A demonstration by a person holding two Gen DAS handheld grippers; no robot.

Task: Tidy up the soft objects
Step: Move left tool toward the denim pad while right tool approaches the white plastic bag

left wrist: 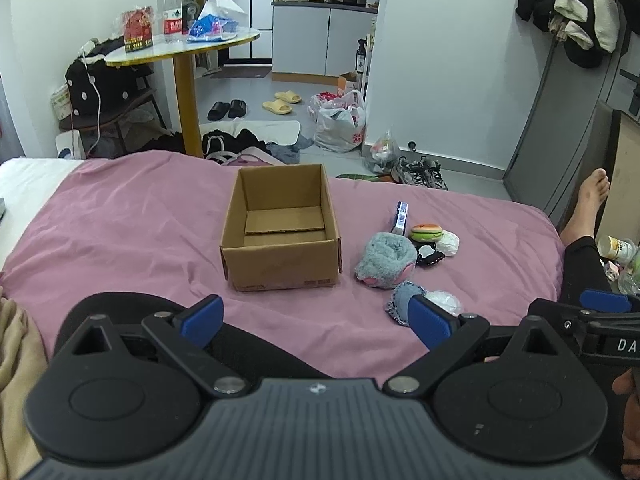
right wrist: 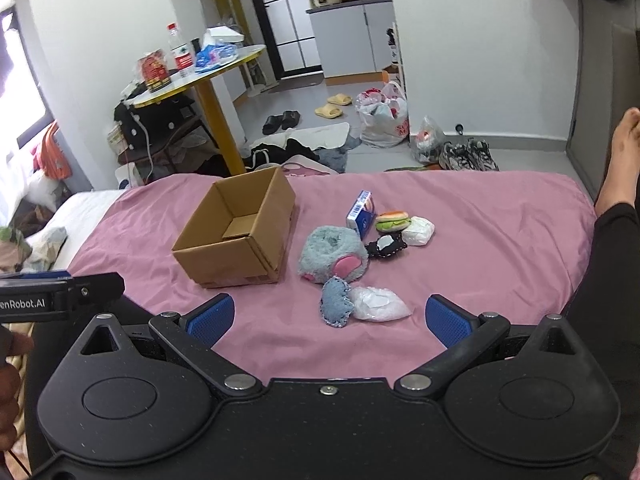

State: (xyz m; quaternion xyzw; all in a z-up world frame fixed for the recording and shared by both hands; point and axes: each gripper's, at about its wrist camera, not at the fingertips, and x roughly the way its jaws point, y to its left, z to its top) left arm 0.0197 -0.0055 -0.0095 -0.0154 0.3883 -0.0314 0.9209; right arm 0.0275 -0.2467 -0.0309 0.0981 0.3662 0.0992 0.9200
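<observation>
Both claws hang low over the near edge of a bed covered by one pink sheet (right wrist: 480,216), and each stands wide apart with nothing between its two blue pads. From the left claw (left wrist: 316,320), one open cardboard box (left wrist: 280,232) sits straight ahead, upright and with nothing in it but a loose cardboard flap on its floor. From the right claw (right wrist: 330,320), the same box (right wrist: 240,232) lies ahead and to the left.

Just ahead of the right claw lie two small things touching each other: one denim patch pouch (right wrist: 337,305) on the left and one clear crinkled plastic bag (right wrist: 378,304) on the right. Right behind them sits one fluffy grey-blue plush slipper (right wrist: 332,252) with pink patches, just beside the box's right wall. Farther out, a cluster of four: one blue and white carton (right wrist: 362,214) standing tilted, one toy burger (right wrist: 393,221), one white crumpled wad (right wrist: 418,231), and one small black and white pouch (right wrist: 386,246) touching the slipper. That makes seven loose things in all, every one outside the box.

At the far right, one bare foot (right wrist: 626,140) and a dark trouser leg rest along the bed's edge. Beyond the bed stands one round yellow-legged surface (right wrist: 224,68) carrying one water bottle (right wrist: 182,54), and two pairs of slides lie on the floor.
</observation>
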